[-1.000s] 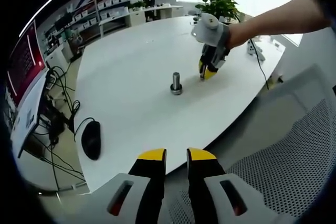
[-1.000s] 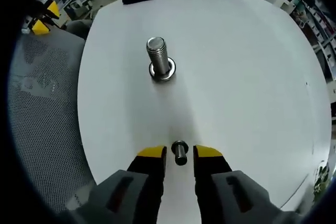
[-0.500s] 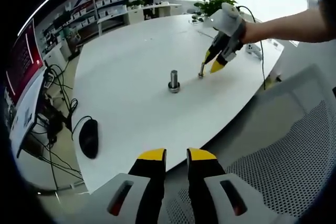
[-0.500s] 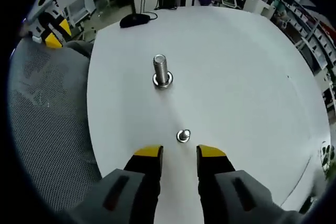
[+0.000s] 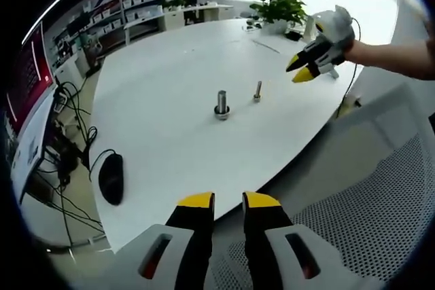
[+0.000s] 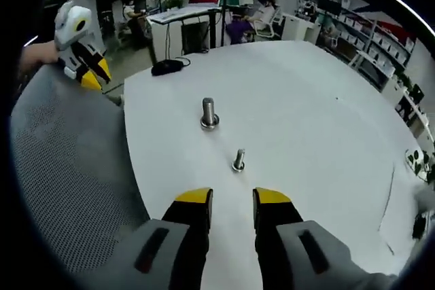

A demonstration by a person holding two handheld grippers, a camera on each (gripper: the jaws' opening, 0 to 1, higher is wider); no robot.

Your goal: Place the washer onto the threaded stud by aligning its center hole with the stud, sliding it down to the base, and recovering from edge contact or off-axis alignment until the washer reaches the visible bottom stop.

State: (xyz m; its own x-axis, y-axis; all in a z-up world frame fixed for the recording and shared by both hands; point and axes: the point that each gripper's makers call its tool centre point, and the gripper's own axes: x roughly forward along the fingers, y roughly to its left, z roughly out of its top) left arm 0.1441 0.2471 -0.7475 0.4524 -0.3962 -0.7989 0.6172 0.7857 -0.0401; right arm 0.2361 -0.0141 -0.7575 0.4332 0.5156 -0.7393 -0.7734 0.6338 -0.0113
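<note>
A threaded steel stud (image 5: 221,103) stands upright near the middle of the white table (image 5: 163,73), with a wider metal ring round its foot. In the right gripper view the stud (image 6: 209,113) has a small bolt (image 6: 238,160) standing just in front of it. That small bolt (image 5: 257,91) is to the stud's right in the left gripper view. My right gripper (image 6: 232,199) is open and holds nothing, well back from both. A hand holds the right gripper (image 5: 300,70) above the table's far right edge. My left gripper (image 5: 228,201) is open off the near edge, over the chair.
A black mouse (image 5: 111,177) with its cable lies at the table's left edge. A grey mesh chair (image 5: 380,188) sits under and beside my left gripper (image 6: 87,73). A potted plant (image 5: 279,6) stands at the far end. Desks, shelves and a seated person are beyond the table.
My right gripper has let go of the small bolt, leaving it standing, and has pulled up and back from the table. The left gripper has barely moved.
</note>
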